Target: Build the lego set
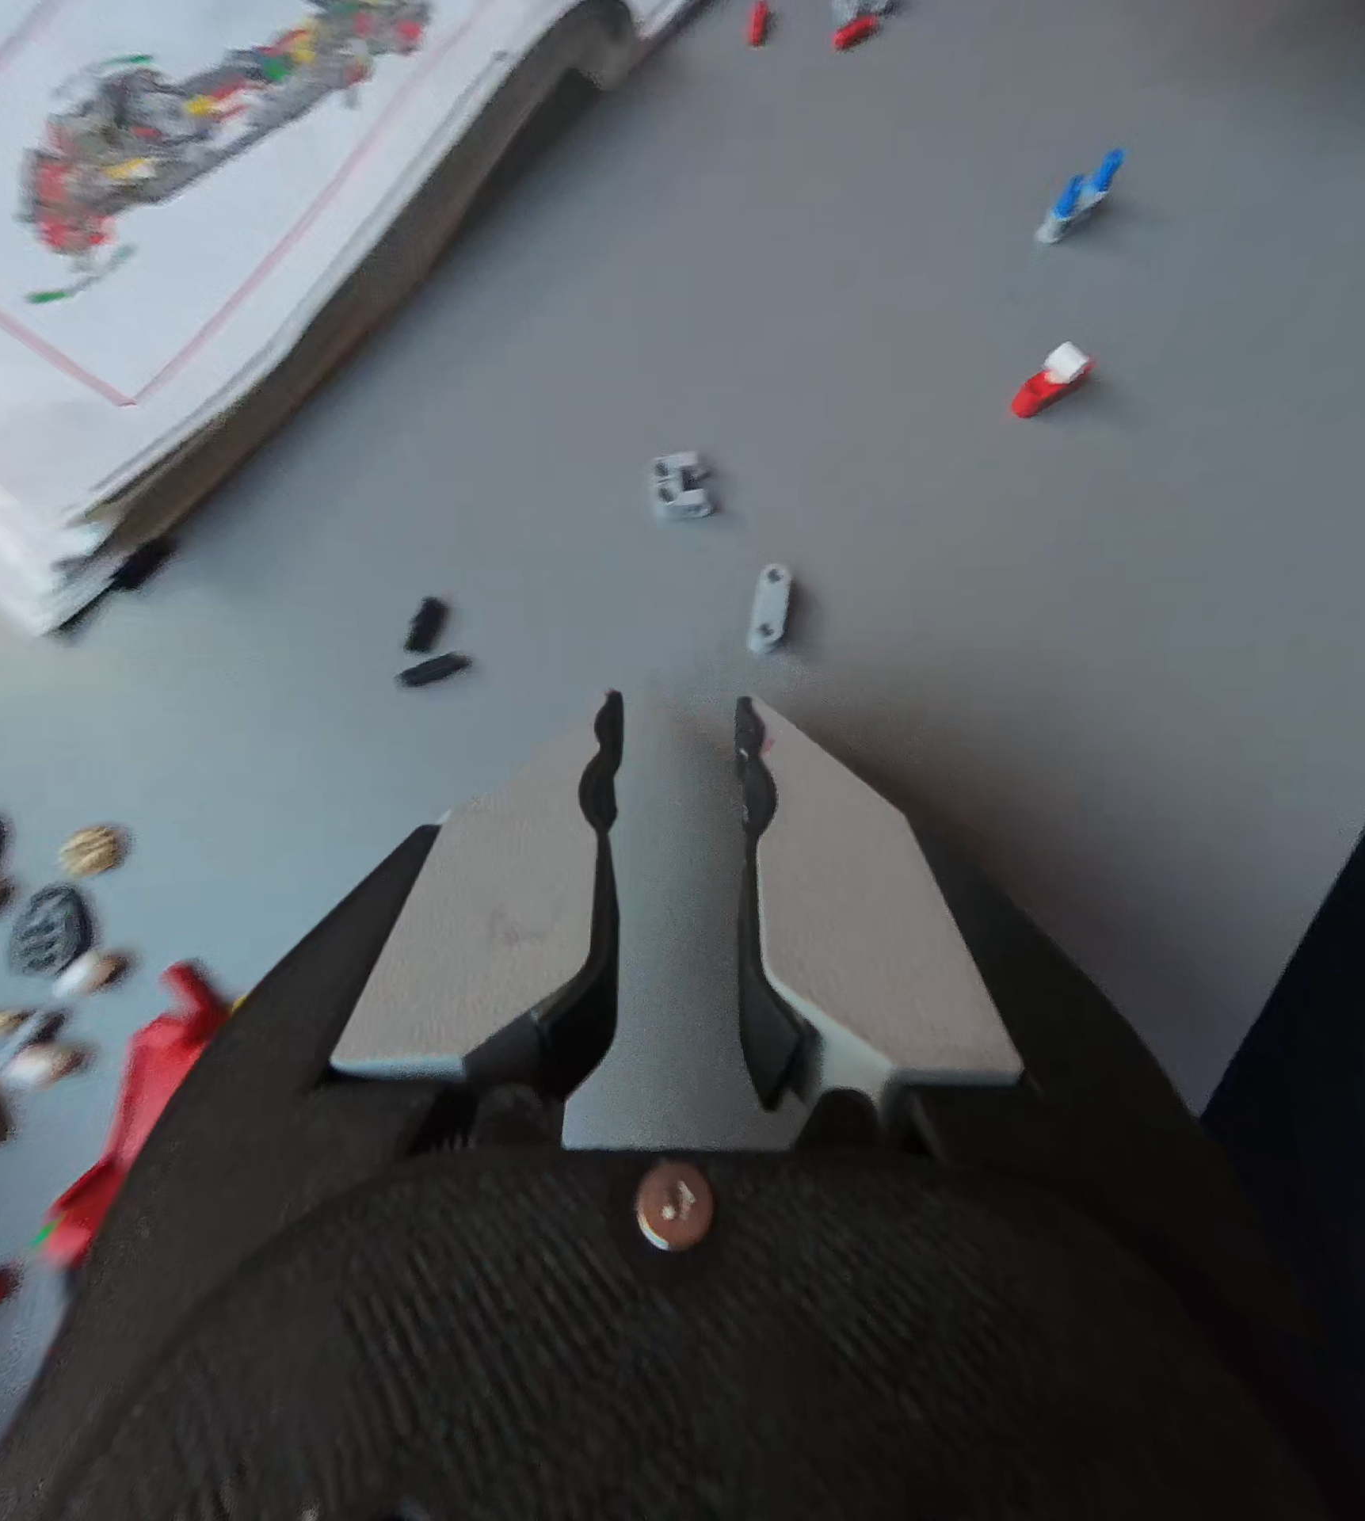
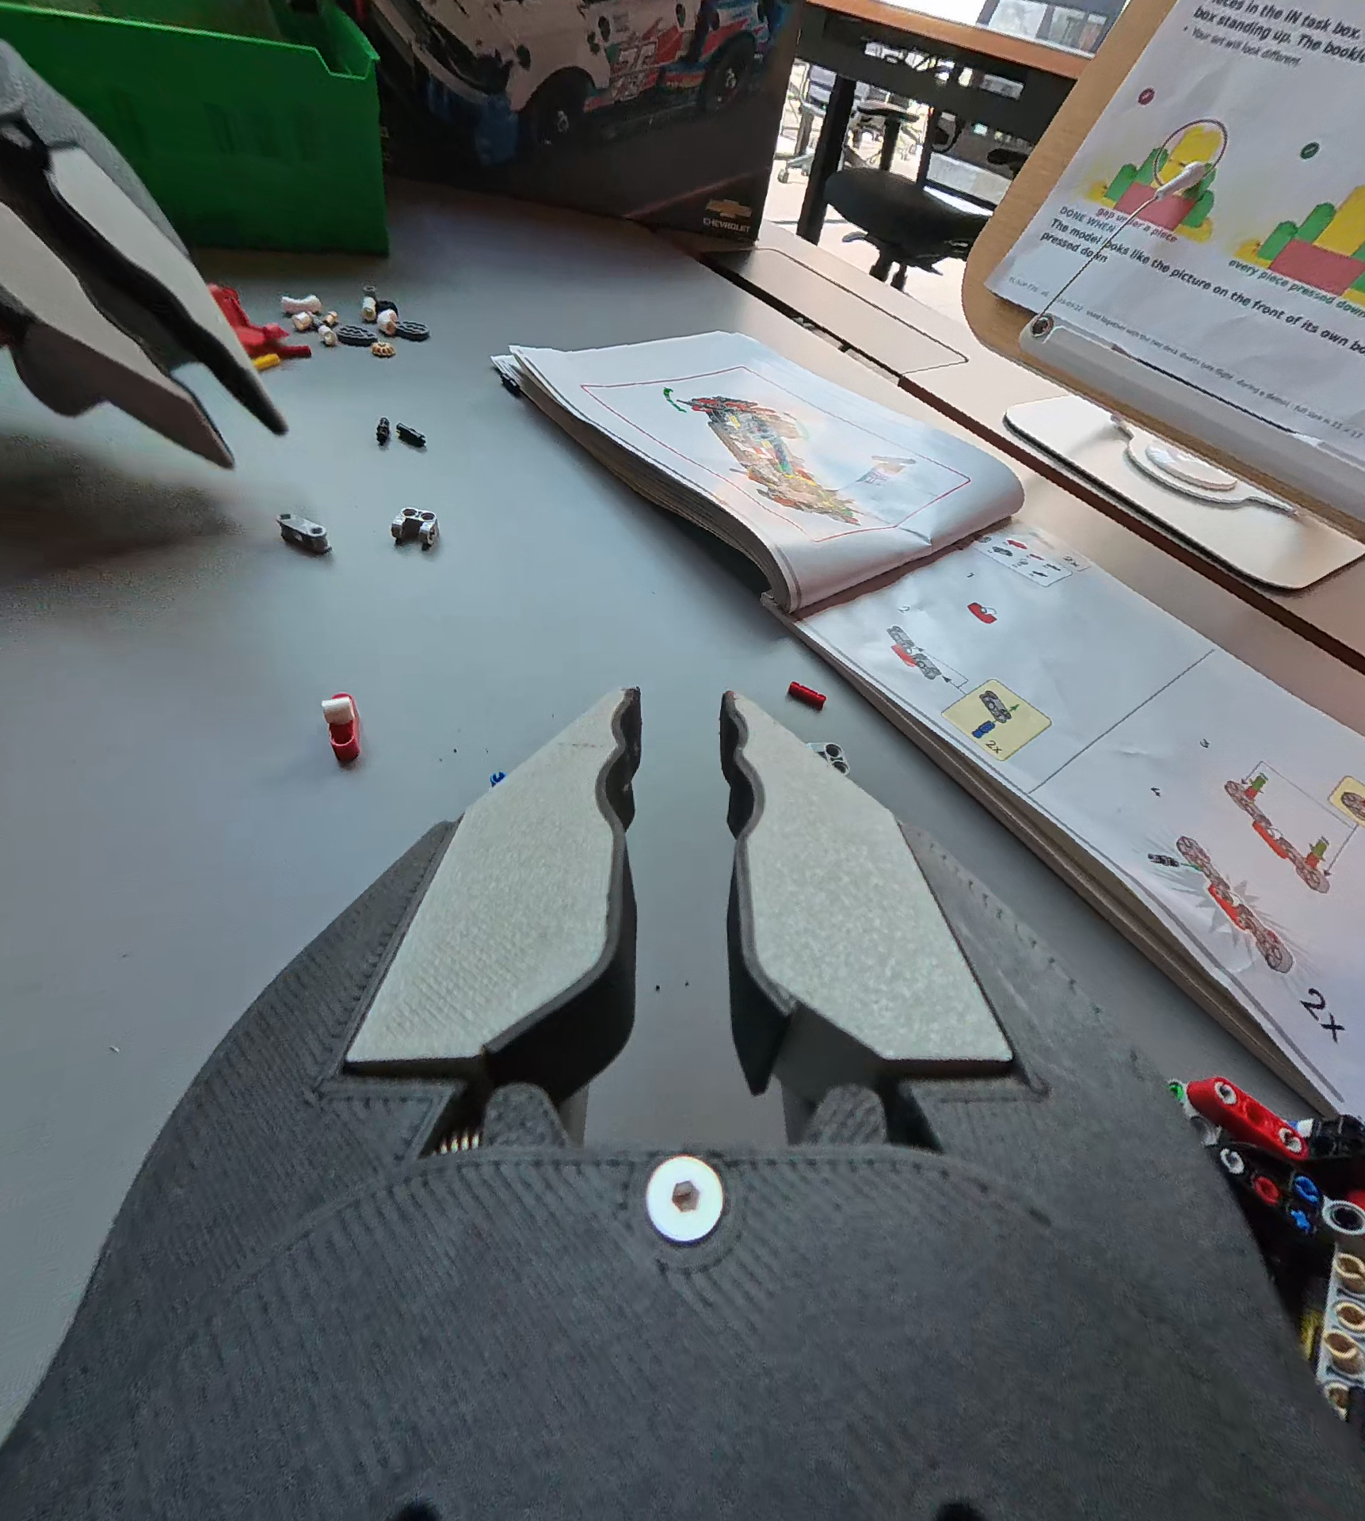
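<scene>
My left gripper (image 1: pixel 679 700) is open with nothing between its pads, just above the grey table (image 1: pixel 909 288). A flat grey two-hole piece (image 1: pixel 769 607) lies just ahead of its right fingertip, and a grey connector block (image 1: pixel 681 486) lies farther on. The left gripper also shows in the right wrist view (image 2: pixel 255 448), above the same flat piece (image 2: pixel 304 531) and block (image 2: pixel 415 527). My right gripper (image 2: pixel 680 695) is open and empty over bare table. A red and white piece (image 2: pixel 343 724) stands to its left and a small red pin (image 2: pixel 806 695) lies to its right.
An open instruction booklet (image 2: pixel 1033 683) lies right of my right gripper. Two black pins (image 1: pixel 428 646), a blue and grey piece (image 1: pixel 1078 197) and a pile of small parts (image 1: pixel 4 946) lie around. A green bin (image 2: pixel 210 132), a car box (image 2: pixel 580 99), a sign stand (image 2: pixel 1238 247) and a partly built model (image 2: pixel 1337 1234) stand nearby. My hands' fingertips stand some 25 cm from each other. My right tips are about 20 cm from the grey connector block (image 1: pixel 681 486), my left tips only 7 cm.
</scene>
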A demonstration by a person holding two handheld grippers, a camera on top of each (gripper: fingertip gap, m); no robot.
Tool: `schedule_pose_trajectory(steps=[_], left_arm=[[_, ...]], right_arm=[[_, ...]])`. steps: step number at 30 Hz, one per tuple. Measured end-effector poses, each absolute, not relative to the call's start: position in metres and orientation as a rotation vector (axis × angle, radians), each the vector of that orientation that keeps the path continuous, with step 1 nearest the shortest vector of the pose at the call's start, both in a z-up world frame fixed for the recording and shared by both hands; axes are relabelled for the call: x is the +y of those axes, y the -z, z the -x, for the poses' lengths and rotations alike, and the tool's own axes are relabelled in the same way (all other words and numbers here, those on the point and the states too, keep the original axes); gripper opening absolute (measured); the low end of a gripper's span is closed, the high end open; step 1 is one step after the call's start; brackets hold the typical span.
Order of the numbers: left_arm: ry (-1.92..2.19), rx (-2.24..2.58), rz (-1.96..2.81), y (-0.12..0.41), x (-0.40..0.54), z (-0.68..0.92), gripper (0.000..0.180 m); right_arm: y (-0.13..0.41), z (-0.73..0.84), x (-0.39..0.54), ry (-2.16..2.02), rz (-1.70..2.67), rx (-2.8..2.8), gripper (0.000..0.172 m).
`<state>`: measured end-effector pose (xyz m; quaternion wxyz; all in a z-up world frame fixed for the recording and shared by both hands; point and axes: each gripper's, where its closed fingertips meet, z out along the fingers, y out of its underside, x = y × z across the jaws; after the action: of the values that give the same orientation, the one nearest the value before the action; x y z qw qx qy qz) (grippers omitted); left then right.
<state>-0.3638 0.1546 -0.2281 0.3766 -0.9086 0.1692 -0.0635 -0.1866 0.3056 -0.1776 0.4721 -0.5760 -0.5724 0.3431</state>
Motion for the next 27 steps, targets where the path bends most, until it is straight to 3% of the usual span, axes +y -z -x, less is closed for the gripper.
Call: schedule_pose_trajectory(steps=[3,9,21,27], left_arm=[[-0.052,0.289,2.302,0.194,0.135,0.428,0.025],[-0.080,-0.025,2.186,0.142,0.097,0.498,0.023],[0.310,0.203,2.221,0.193,0.128,0.397,0.021],[0.313,0.339,2.243,0.215,0.145,0.357,0.021]], right_arm=[[0.176,0.186,0.306,-0.855,1.408,-1.393,0.016],[0.174,0.188,0.303,-0.874,1.398,-1.398,0.016],[0.169,0.186,0.307,-0.870,1.398,-1.358,0.016],[0.157,0.179,0.315,-0.830,1.379,-1.278,0.016]])
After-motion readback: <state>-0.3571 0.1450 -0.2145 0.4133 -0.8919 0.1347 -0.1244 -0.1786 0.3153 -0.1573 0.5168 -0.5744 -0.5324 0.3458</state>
